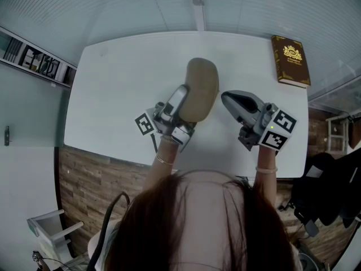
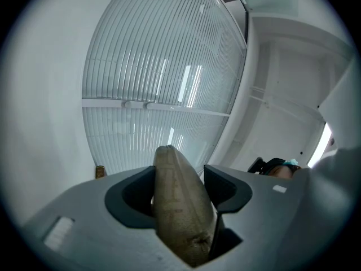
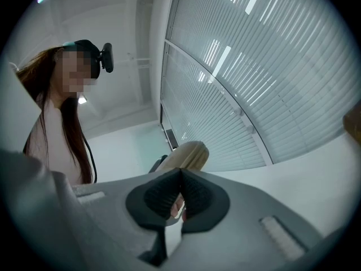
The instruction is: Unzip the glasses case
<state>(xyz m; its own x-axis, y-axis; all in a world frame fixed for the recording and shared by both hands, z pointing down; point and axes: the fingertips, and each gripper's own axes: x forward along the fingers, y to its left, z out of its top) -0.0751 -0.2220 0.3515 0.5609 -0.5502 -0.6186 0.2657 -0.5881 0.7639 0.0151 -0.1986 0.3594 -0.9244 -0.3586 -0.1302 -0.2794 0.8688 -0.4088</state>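
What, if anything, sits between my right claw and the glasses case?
Nothing visible does. The left claw holds the glasses case, and the shut right claw points at it from close beside, with no object between them. The book lies well off to the side.

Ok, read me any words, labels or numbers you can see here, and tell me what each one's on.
No text here can be read well enough to quote.
Book: gold emblem on the brown cover; any print with it is too small to read.
Glasses case: faint marks on its side, not legible.
Marker cubes: black-and-white square patterns only, no letters or numbers.
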